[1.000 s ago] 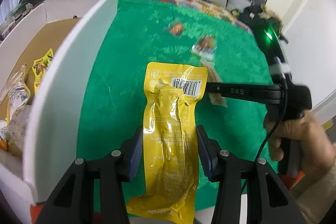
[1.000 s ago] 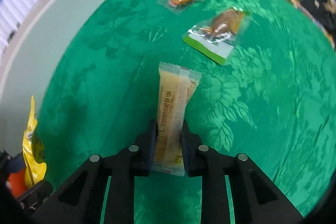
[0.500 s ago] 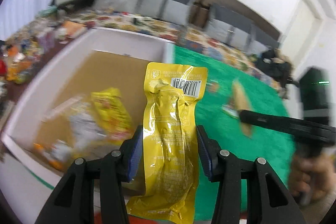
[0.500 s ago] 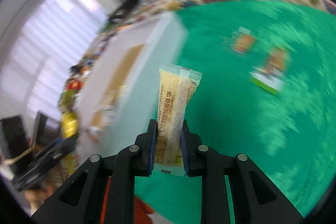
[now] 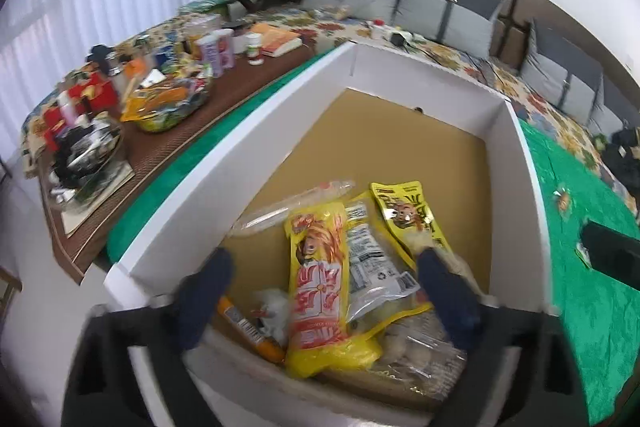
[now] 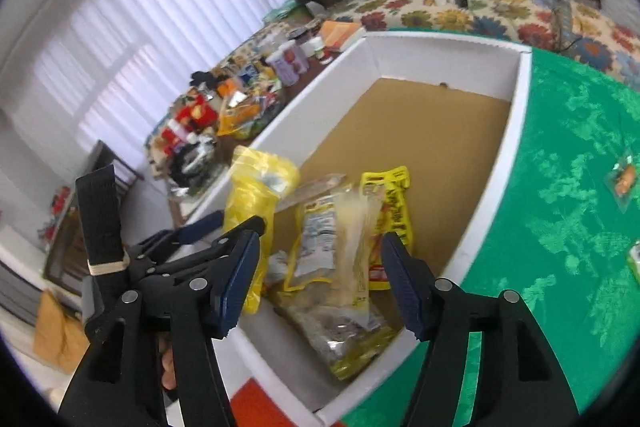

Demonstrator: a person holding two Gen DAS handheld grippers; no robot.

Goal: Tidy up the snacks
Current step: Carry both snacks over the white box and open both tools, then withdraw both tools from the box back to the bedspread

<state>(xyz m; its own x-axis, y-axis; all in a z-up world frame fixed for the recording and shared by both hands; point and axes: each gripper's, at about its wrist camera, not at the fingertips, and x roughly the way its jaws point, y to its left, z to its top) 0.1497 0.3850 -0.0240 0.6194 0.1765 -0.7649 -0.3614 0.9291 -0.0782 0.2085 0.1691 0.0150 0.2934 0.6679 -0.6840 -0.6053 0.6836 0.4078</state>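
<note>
Over the box (image 5: 516,155) both grippers' jaws now gape, snacks (image 5: 320,267) released (left blurred).

Left tool (image 5: 324,291) is motion-blurred; pale snack bar (image 6: 354,227) smears mid-air.

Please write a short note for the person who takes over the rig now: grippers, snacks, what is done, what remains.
Left gripper: open above the box, holding nothing.
Right gripper: open above the box, holding nothing.
Done: yellow packet and pale packet (blurred) are in or just above the box, among other snacks.
Left: at least two small packets lie on the green cloth; put them in the box.
</note>
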